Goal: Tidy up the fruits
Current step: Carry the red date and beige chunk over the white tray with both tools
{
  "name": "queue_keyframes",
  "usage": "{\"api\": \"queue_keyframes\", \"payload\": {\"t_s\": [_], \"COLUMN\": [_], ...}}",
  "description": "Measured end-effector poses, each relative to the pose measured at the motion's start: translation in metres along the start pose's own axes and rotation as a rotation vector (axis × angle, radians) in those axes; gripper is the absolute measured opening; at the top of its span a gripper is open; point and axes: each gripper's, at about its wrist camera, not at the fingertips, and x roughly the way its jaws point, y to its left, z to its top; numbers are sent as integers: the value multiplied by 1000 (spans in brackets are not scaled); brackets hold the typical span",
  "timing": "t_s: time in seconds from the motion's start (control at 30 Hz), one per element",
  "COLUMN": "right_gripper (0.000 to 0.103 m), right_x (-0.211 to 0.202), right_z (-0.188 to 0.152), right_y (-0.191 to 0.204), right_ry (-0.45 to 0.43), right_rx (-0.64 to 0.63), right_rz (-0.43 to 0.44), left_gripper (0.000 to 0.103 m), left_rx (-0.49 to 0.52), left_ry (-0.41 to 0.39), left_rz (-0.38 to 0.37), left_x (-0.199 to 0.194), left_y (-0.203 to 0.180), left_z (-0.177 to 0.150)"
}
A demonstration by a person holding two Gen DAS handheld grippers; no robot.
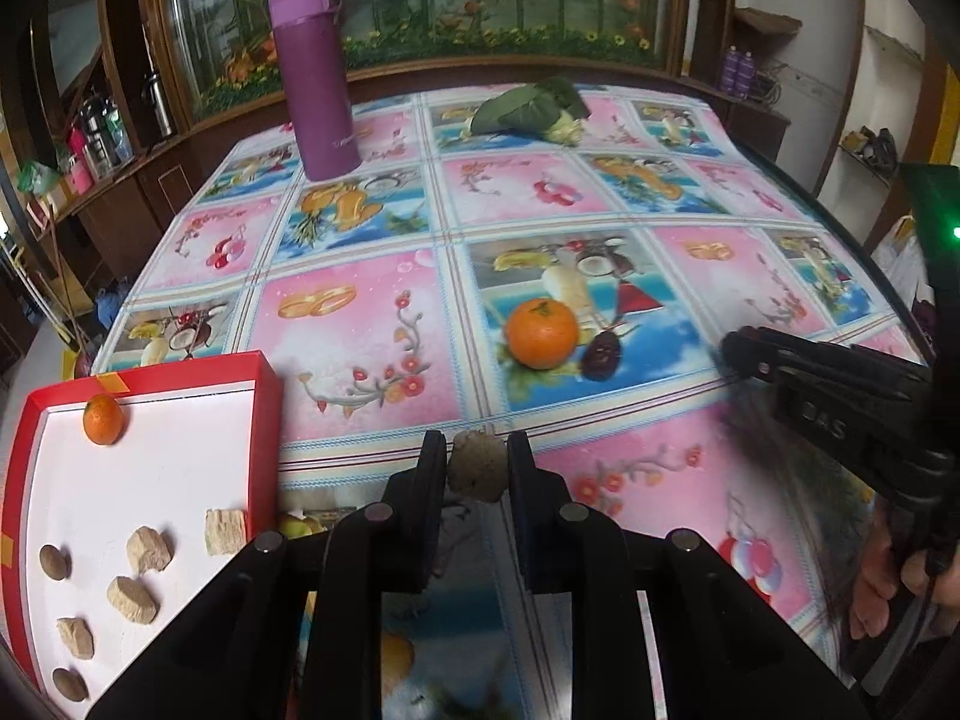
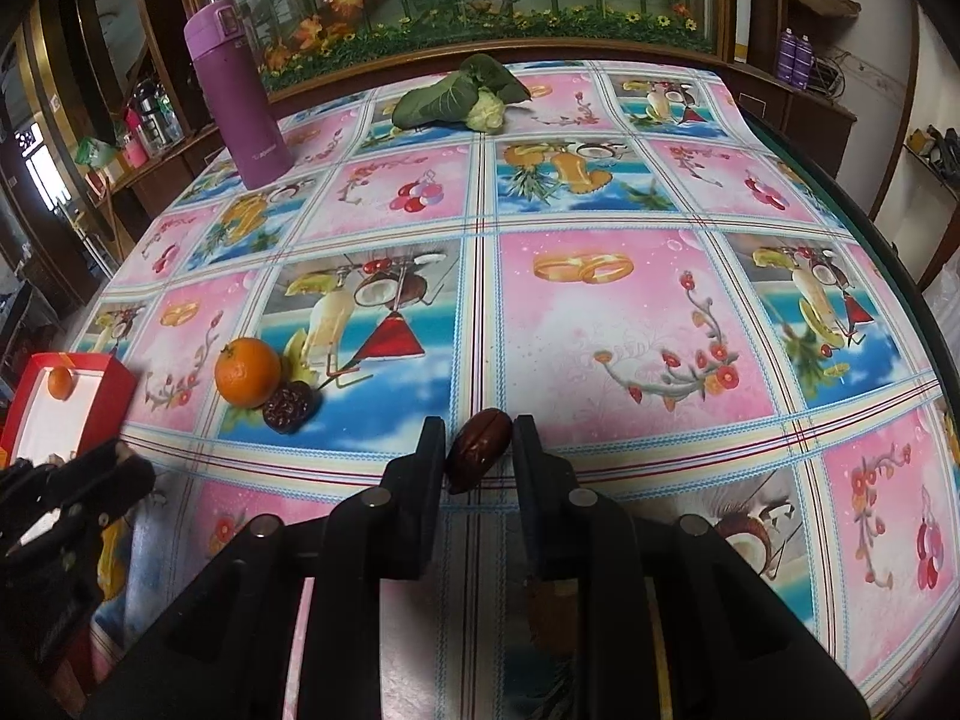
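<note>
Clamped between the fingers of the left gripper (image 1: 477, 465) is a rough, tan-grey lump (image 1: 477, 467), possibly a dried fruit or a walnut; the blurred view does not settle which. Both black fingers are pressed against its sides, and it is held just above the patterned tablecloth (image 1: 360, 324). To the left of this gripper a red tray (image 1: 264, 420) with a white floor is seen, and in it a small orange (image 1: 103, 418) is lodged at the far corner, while pale beige chunks (image 1: 149, 549) and two round brown nuts (image 1: 54, 560) are scattered nearer.

Ahead and slightly right of the left gripper, a larger orange (image 1: 542, 333) is set on the cloth, with a dark wrinkled fruit (image 1: 603, 353) touching it on its right side.

A glossy, dark brown date-like fruit (image 2: 478, 450) is gripped by the right gripper (image 2: 479, 453), tilted between the two fingers, which are closed on it. The same orange and its dark neighbour are seen ahead and well to the left of this gripper.

Far beyond both grippers, a purple flask (image 1: 315, 69) is stood upright on the left, and a leafy green vegetable (image 2: 456, 97) is laid near the table's far edge.
</note>
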Motion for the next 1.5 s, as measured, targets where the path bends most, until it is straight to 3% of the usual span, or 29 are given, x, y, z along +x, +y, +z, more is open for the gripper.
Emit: {"api": "queue_keyframes", "payload": {"t_s": [0.43,0.9,1.03,1.23,1.5], "right_gripper": [24,24,24,25,25], "right_x": [-1,-19,-18,-23,-30], "right_z": [3,0,0,-3,-21], "right_y": [-13,-9,-10,2,89], "right_ry": [-62,-195,-191,-177,-117], "right_rx": [77,81,93,130,64], "right_rz": [1,-11,-1,84,334], "left_gripper": [19,19,19,19,19], "left_rx": [-52,-173,-213,-278,-353], "left_ry": [-103,-180,-215,-263,-286], "left_rz": [-13,-12,5,72,169], "left_x": [-50,-93,-107,-125,-132], "left_y": [10,67,88,123,165], "left_z": [-19,-48,-54,-63,-76]}}
